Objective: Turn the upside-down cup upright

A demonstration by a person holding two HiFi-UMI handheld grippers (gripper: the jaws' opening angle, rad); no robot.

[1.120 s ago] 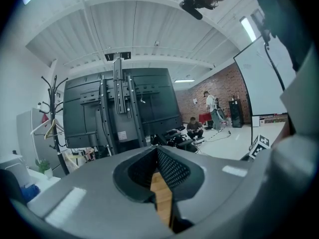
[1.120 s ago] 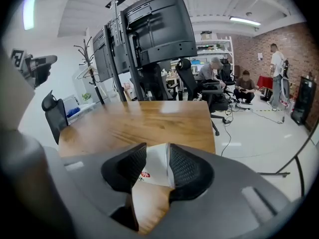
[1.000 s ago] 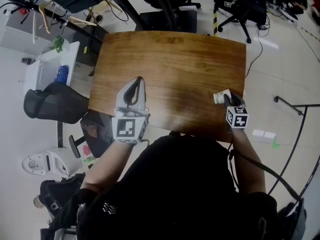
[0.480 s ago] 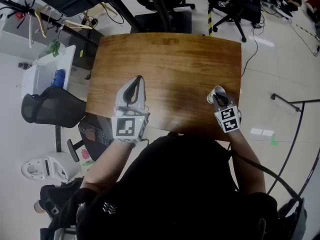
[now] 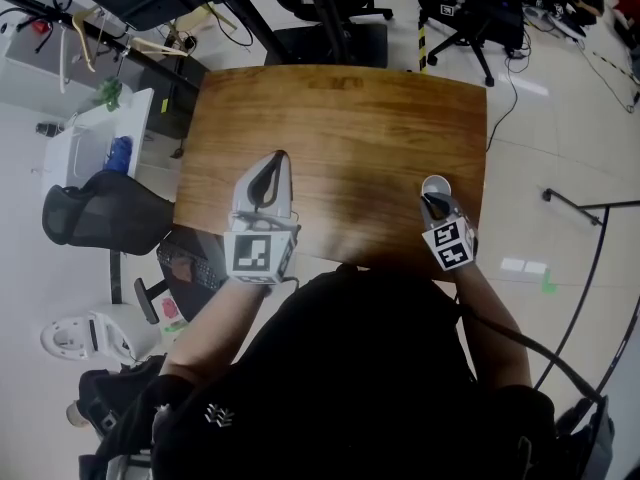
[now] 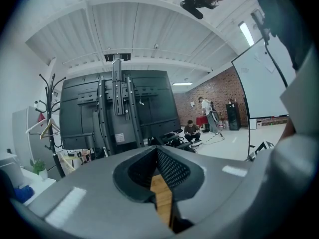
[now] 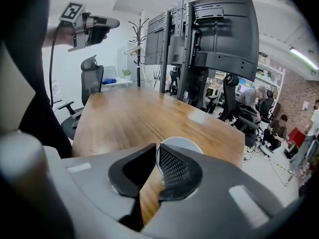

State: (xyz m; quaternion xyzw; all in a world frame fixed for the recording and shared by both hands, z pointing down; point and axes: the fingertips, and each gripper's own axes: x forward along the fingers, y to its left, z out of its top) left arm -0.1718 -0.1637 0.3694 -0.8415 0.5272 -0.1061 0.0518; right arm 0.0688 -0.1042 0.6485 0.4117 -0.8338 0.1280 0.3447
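- You have two grippers and one cup to deal with, all over one brown wooden desk.
- Your right gripper is at the near right part of the desk and points down at a slant.
- Its two jaws have just been closing. They are now clenched on the wall of the one white cup, with one jaw inside the cup and one outside.
- The cup sits just past the tips of that gripper, close to the right edge of the desk. Its round open mouth faces up.
- You cannot tell from these views if the bottom of the cup rests on the desk.
- Your left gripper is over the near left part of the desk, well apart from the cup.
- Its two jaws are pressed together at the tips and hold nothing. Only a strip of the desk shows below them.
- Each gripper carries one cube with square marks, so there are two: one on the left and one on the right.
- One black chair stands on the floor, left of the desk.
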